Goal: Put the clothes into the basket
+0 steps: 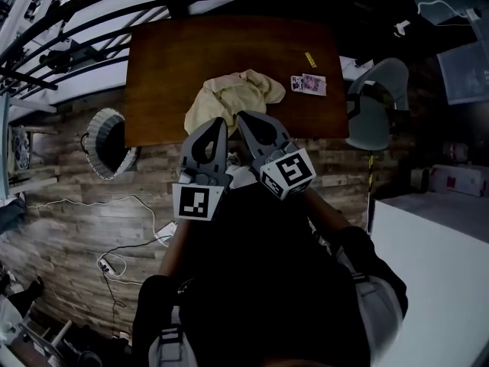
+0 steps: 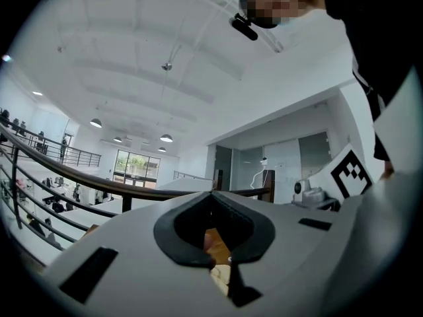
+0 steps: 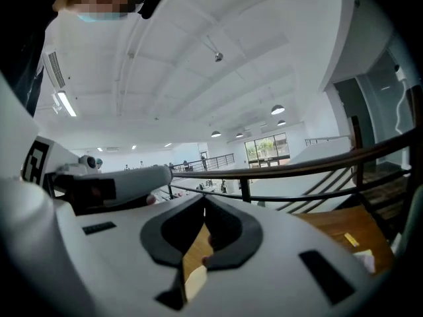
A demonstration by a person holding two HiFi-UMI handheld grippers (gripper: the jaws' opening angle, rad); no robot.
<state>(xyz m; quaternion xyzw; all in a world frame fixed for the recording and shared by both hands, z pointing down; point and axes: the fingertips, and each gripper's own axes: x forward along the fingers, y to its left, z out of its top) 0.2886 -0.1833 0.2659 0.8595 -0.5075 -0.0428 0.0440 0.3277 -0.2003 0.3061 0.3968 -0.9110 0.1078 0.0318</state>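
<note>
A crumpled cream-yellow cloth (image 1: 233,96) lies on the brown table (image 1: 168,67), near its front edge. Both grippers hover side by side just at that edge, pointing at the cloth. My left gripper (image 1: 221,122) has its jaws together with nothing in them, and in its own view the tips meet (image 2: 213,193). My right gripper (image 1: 244,118) is also shut and empty, its tips (image 3: 203,197) touching. A round white-walled basket (image 1: 97,165) stands on the wooden floor left of the table.
A few cards (image 1: 308,84) and a small yellow strip (image 1: 310,60) lie on the table's right side. A grey chair (image 1: 374,102) stands at the right end. Cables and a power strip (image 1: 107,264) trail over the floor at the left. A railing (image 1: 61,33) runs behind.
</note>
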